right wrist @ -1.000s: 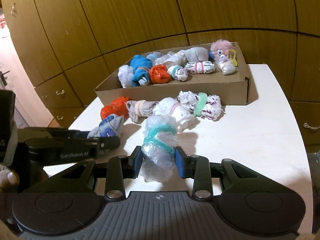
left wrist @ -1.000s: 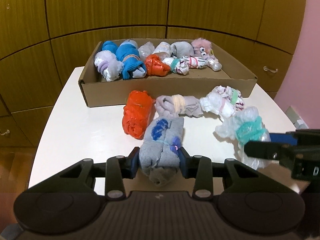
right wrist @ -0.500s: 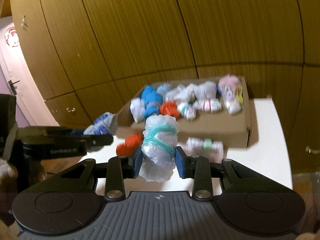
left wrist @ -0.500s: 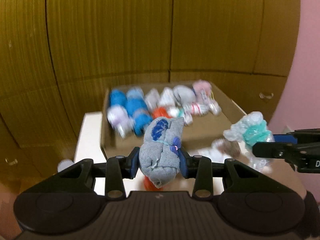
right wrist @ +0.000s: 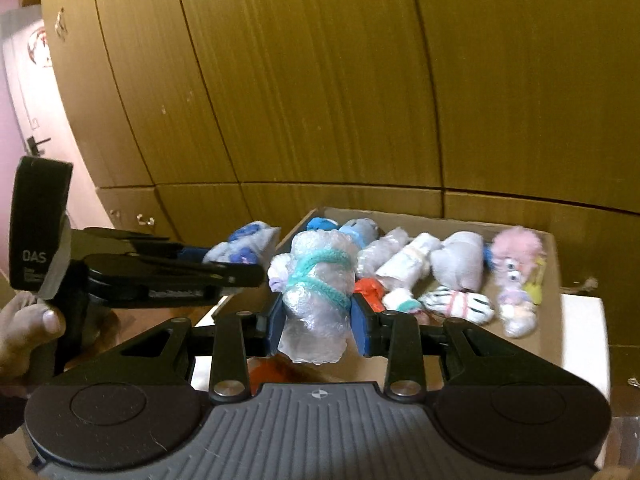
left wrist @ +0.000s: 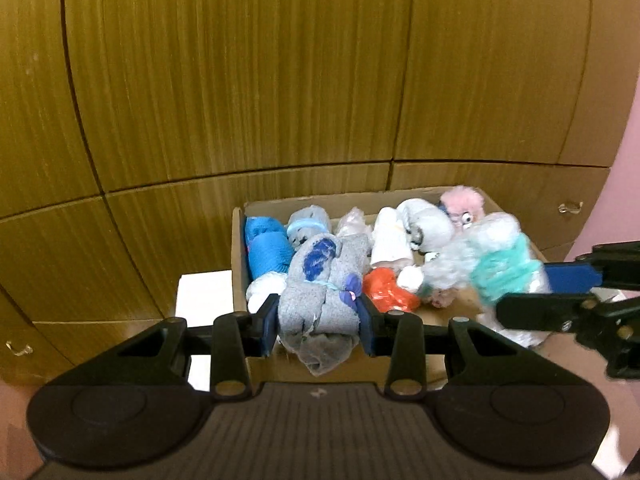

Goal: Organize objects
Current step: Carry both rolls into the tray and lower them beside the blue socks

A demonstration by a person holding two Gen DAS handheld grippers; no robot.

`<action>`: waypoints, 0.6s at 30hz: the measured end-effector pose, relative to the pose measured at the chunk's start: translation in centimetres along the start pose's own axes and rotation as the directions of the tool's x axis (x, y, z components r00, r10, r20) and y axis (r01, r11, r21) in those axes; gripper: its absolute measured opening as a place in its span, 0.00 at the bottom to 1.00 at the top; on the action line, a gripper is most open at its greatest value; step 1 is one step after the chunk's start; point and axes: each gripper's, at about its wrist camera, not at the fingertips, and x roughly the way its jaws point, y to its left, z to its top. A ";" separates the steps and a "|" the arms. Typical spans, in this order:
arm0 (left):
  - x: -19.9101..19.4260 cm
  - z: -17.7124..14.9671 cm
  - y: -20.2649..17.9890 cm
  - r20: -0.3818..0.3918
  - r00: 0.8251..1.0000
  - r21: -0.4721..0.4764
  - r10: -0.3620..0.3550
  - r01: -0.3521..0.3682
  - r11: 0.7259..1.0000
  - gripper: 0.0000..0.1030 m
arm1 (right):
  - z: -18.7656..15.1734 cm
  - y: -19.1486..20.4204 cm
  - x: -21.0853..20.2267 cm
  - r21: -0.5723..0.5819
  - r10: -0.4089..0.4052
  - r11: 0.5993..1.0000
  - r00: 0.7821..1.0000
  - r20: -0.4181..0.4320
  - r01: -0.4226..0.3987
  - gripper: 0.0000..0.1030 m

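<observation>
My left gripper (left wrist: 319, 325) is shut on a grey sock roll with blue patches (left wrist: 324, 288) and holds it in the air over the front of the cardboard box (left wrist: 239, 256). My right gripper (right wrist: 318, 322) is shut on a clear bubble-wrap bundle tied with teal yarn (right wrist: 318, 292), also raised over the box (right wrist: 554, 256). The bundle shows at the right of the left wrist view (left wrist: 496, 268). The left gripper and its roll (right wrist: 244, 246) show at the left of the right wrist view.
The box holds several rolled socks: a blue one (left wrist: 266, 250), an orange one (left wrist: 386, 294), white ones and a pink fluffy toy (right wrist: 516, 248). The white table (left wrist: 204, 292) lies under the box. Wooden cabinet doors (left wrist: 240, 80) stand behind.
Both grippers have lifted their bundles off the table and carried them forward to above the box. The box now looks nearer in both views.
</observation>
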 end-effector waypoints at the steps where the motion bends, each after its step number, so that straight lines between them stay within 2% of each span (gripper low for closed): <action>1: 0.4 -0.1 0.0 -0.010 1.000 0.006 -0.006 0.006 1.000 0.35 | 0.1 0.0 0.8 -0.005 0.008 1.000 1.000 -0.008 -0.008 0.40; 10: 2.6 -2.7 0.7 -0.051 0.998 0.058 0.022 -0.019 0.998 0.35 | -0.3 0.0 6.6 -0.007 0.032 0.999 0.996 -0.088 -0.032 0.41; 18: 2.8 -3.8 -0.2 -0.043 0.997 0.165 0.057 -0.050 0.985 0.35 | -1.3 -0.5 9.4 -0.001 0.022 1.000 0.988 -0.150 -0.022 0.40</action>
